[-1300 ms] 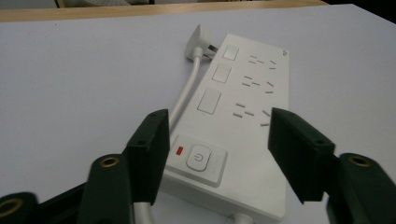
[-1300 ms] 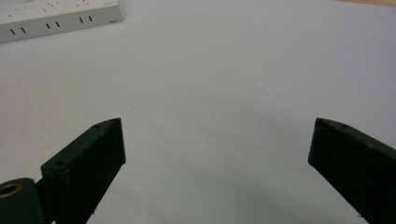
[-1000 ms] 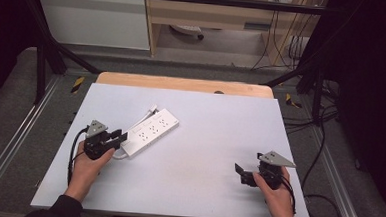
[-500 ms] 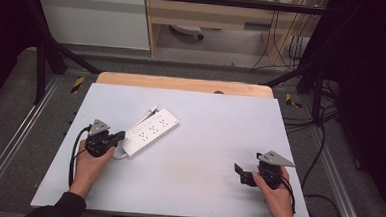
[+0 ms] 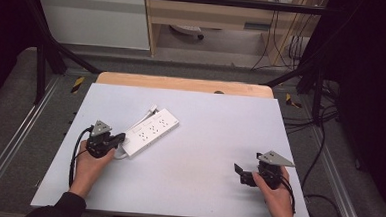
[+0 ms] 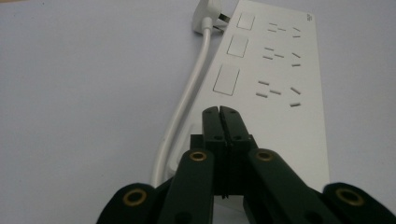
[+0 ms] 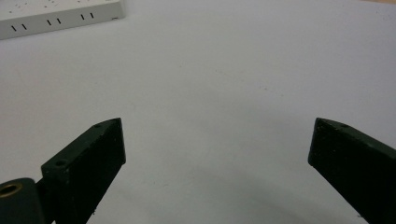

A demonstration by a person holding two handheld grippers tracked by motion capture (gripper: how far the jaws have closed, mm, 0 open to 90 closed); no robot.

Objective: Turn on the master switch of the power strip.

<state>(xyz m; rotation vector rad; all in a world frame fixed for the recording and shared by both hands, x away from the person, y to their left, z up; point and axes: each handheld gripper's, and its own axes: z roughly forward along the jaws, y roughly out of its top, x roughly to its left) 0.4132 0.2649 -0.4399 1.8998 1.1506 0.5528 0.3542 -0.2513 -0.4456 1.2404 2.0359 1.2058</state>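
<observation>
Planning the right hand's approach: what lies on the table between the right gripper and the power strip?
Nothing: in the high view, bare table runs from the right gripper to the power strip; the right gripper view agrees.

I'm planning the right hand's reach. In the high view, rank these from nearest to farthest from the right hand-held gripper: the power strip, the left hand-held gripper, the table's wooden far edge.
From the right hand-held gripper:
1. Power strip, left of it near the table's middle.
2. Wooden far edge, up at the back.
3. Left hand-held gripper, far left, at the strip's near end.
Items 2 and 3 are close to call.

White power strip (image 5: 150, 132) on table (image 5: 203, 164), left claw (image 5: 121, 138) at its near end, right claw (image 5: 240, 172) apart
</observation>
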